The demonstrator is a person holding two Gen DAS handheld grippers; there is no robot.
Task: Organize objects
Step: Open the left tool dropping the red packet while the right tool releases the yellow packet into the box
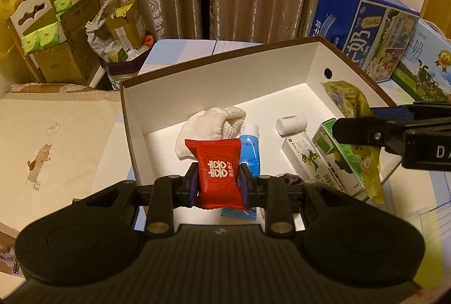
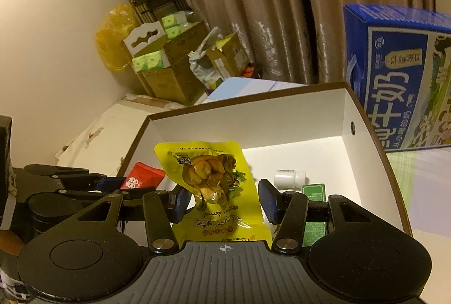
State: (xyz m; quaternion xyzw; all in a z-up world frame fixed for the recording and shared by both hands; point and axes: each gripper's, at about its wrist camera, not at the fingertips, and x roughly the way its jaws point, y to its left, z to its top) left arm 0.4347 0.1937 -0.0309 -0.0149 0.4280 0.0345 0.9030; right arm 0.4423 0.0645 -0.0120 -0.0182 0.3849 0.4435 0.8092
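Glove, tube, bottle crowding box, left gripper clamping red packet, right gripper (jaws apart) around yellow pouch.

The blue plastic tube lies half hidden behind the red foil packet. The green cardboard carton is mostly covered by the right gripper's finger.

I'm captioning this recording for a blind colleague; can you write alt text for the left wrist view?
The left gripper clamps a red foil packet above an open white cardboard box. Inside lie a white knitted glove, a blue tube, a small white bottle and green-and-white cartons.
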